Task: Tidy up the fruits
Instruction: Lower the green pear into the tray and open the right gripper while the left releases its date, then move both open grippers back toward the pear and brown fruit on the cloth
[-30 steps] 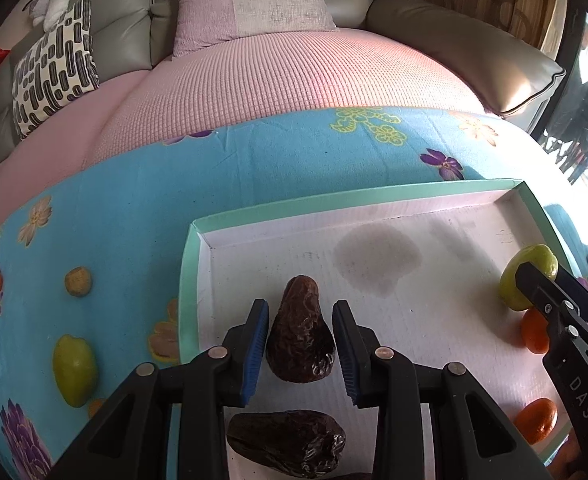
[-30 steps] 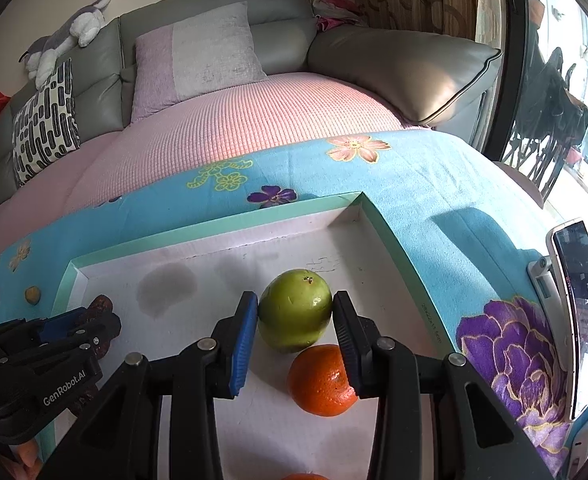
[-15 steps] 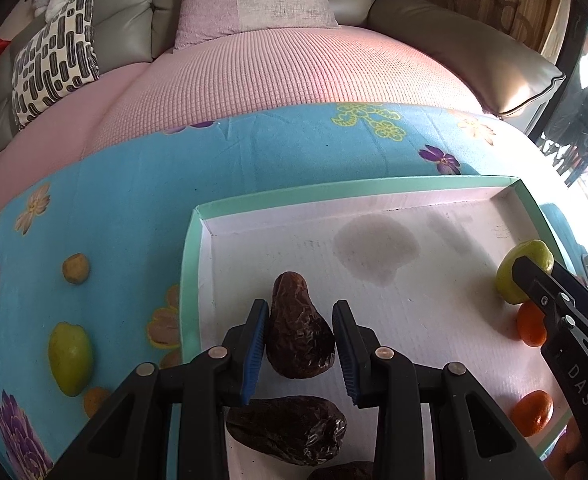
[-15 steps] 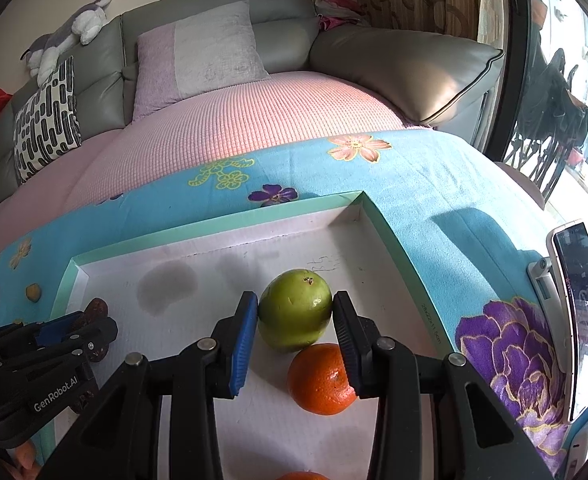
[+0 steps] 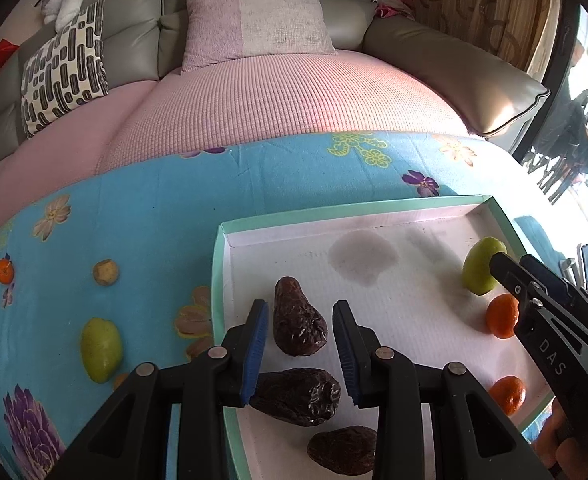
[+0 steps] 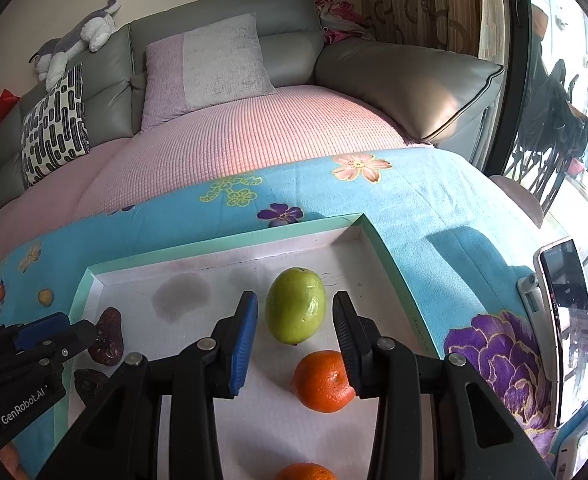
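Observation:
A white tray with a mint-green rim lies on the blue flowered cloth. My left gripper is open. A dark wrinkled fruit rests on the tray between its blue pads with a small gap each side. Two more dark fruits lie nearer me. My right gripper is open around a green fruit that sits on the tray by the right wall. An orange lies just behind it, and another orange shows at the bottom edge.
On the cloth left of the tray lie a green fruit, a small brown fruit and a small orange. A phone on a stand is to the right. A pink-covered sofa with cushions is behind.
Both grippers have opened slightly and let go of their fruits. The dark fruit and the green fruit now rest on the tray. The left gripper has drawn back a little.

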Available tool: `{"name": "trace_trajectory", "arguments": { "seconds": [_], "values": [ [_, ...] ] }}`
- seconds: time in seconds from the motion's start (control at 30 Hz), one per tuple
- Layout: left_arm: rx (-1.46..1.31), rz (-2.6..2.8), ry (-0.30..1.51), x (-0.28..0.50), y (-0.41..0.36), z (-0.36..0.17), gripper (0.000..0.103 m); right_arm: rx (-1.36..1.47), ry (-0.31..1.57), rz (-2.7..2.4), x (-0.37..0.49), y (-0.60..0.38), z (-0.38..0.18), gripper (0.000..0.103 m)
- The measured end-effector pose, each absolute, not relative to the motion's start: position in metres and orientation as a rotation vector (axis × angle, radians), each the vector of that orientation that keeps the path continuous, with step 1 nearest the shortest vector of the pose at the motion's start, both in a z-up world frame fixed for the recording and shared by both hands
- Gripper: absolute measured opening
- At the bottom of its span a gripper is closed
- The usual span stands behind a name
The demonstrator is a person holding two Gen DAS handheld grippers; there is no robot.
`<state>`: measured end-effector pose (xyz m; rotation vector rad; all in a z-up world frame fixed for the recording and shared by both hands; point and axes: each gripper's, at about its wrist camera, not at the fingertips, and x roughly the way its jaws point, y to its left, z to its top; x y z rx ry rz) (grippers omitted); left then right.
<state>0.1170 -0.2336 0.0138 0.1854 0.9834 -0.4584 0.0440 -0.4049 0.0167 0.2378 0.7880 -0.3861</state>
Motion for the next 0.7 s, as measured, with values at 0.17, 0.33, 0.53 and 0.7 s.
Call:
{"name": "trace_trajectory", "arguments": {
  "seconds": [0.17,0.33,0.53,0.7],
  "values": [
    [0.176,-0.441,0.950,0.112,-0.219,0.023,0.037,0.198,0.783,-0.390,0.040,-0.398,0.028,0.041],
    [0.169,-0.404,0.927,0.111,-0.199,0.027,0.037,0.162,0.794,-0.410,0.039,-0.391,0.030,0.041],
    [0.159,-0.350,0.914,0.112,-0.173,0.022,0.044,0.164,0.802,-0.423,0.037,-0.385,0.030,0.041],
    [0.150,-0.325,0.889,0.109,-0.150,0.022,0.047,0.171,0.793,-0.432,0.030,-0.380,0.032,0.041]
  ]
}}
